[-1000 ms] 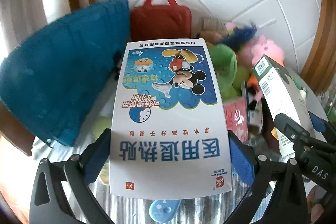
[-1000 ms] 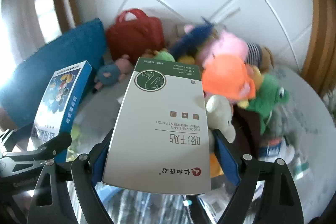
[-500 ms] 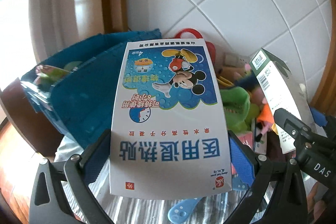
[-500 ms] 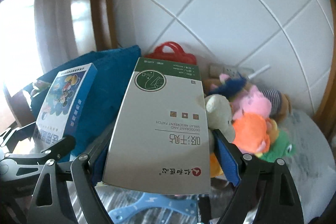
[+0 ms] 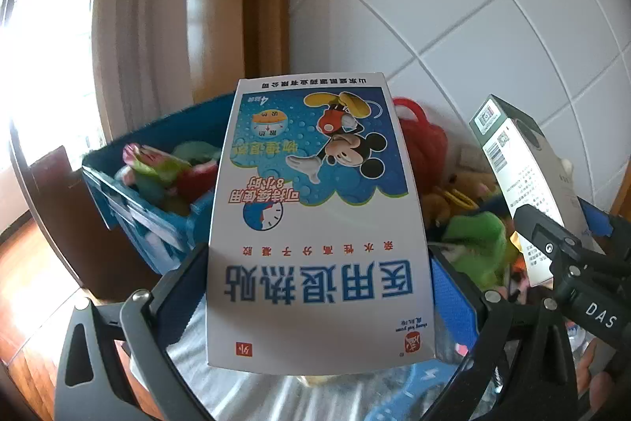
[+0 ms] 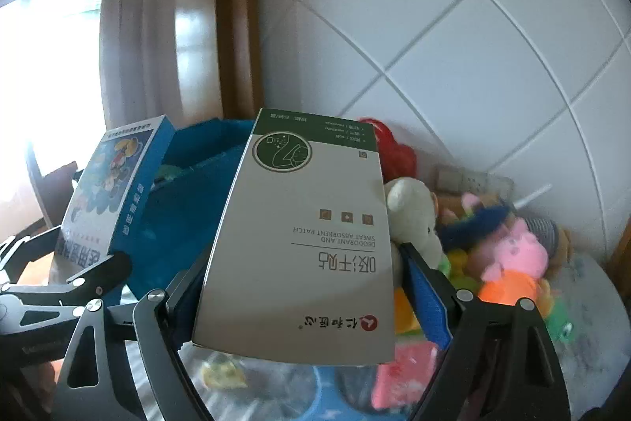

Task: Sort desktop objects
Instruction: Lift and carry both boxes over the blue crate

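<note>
My left gripper is shut on a white and blue Mickey Mouse box, held up in front of the camera. The box also shows at the left of the right wrist view. My right gripper is shut on a grey and green patch box, which also shows at the right of the left wrist view. Both boxes are lifted above the table, side by side. A blue fabric storage bin with soft things inside sits behind and left of the boxes; it also shows in the right wrist view.
A pile of plush toys lies at the right against the tiled wall. A red bag stands behind the boxes. A blue plastic piece lies on the grey cloth below. A wooden frame and curtain are at the left.
Both grippers have risen and tilted up with their boxes. The bin's open top has come into view, and the toys and bag have dropped lower in both views.
</note>
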Tool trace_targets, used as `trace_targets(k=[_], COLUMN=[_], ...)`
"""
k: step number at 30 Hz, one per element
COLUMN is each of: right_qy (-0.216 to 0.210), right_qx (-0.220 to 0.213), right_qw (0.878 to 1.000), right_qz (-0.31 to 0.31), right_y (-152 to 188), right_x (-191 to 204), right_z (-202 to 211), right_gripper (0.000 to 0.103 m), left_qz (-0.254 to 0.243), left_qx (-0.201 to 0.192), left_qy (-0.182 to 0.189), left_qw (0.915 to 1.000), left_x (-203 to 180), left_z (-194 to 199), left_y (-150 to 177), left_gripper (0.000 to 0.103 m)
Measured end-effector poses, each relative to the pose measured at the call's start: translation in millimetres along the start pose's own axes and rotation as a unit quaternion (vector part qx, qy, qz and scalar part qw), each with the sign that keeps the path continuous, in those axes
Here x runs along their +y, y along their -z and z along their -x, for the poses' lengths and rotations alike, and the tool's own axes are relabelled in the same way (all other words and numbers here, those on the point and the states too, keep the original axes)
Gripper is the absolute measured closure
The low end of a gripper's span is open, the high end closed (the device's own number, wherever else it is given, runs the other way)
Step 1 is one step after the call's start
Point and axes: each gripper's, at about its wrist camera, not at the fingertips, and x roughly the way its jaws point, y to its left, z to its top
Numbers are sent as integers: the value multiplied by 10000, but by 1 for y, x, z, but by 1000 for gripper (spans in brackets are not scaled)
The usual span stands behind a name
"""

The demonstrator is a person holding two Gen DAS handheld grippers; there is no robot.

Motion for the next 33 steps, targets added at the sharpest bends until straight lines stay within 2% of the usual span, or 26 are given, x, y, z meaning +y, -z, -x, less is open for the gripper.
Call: trace_targets(k=[5, 12, 19, 22, 26, 33], right_qy=[26, -138, -420, -449, -396, -136], right_qx=[-269, -650, -715, -649, -497, -160], right_qw=[9996, 9977, 9964, 9967, 9977, 9991], right_qz=[53, 130, 149, 179, 220, 355], right_y=[-25, -70, -104, -113, -122, -122], right_x=[47, 132, 208, 229, 247, 272], right_z=[-17, -52, -110, -138, -174, -216], right_gripper=[15, 15, 15, 15, 15, 15], left_qz=[-11, -43, -76, -42, -2, 94], left_qx=[-215, -514, -418, -322, -192, 67], left_qy=[35, -132, -346, -375, -368, -277], left_qw=[9998, 9986, 9985, 9988, 9991, 9996], left_x=[52, 141, 222, 253, 279, 293], left_z=[-13, -39, -79, -99, -120, -159], left_y=[-26, -70, -103, -111, -117, -120], left_gripper=[0, 0, 0, 0, 0, 0])
